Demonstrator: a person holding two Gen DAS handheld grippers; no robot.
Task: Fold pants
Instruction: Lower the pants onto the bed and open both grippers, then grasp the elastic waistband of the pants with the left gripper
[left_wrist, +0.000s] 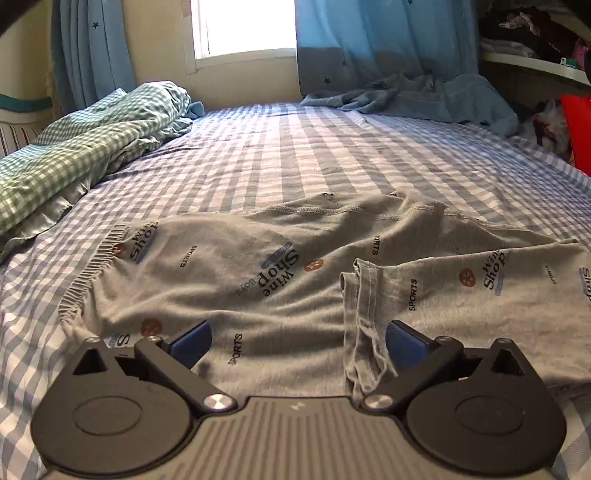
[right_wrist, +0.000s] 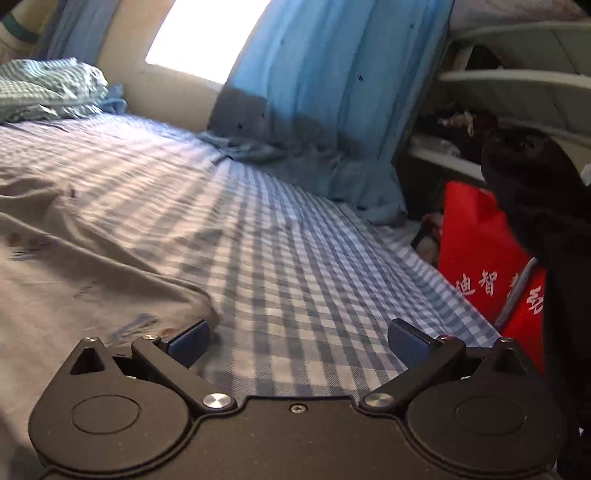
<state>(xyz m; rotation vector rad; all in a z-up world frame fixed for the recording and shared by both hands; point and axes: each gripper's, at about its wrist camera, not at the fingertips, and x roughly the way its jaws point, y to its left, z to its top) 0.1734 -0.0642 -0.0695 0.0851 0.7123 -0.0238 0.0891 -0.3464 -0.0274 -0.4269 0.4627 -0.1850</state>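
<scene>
Judging progress: early, one fold perhaps laid, more left.
Bed (left_wrist: 295, 147): checked sheet carrying everything.
Pants (left_wrist: 229, 280): grey, spread rumpled, one leg (left_wrist: 480, 295) doubled over.
Left tool (left_wrist: 298, 341): mine, wide, empty above pants.
Right tool (right_wrist: 298, 341): wide, empty, beside pants' edge.

Home bedroom, as I see it: a bed with blue checked sheet (left_wrist: 295, 155) ahead of my tongs, rumpled green gingham bedding (left_wrist: 85, 136) far left, star-print blue curtains (left_wrist: 369, 40) framing the window (left_wrist: 243, 26) beyond, cluttered shelves (right_wrist: 517, 81) right
</scene>
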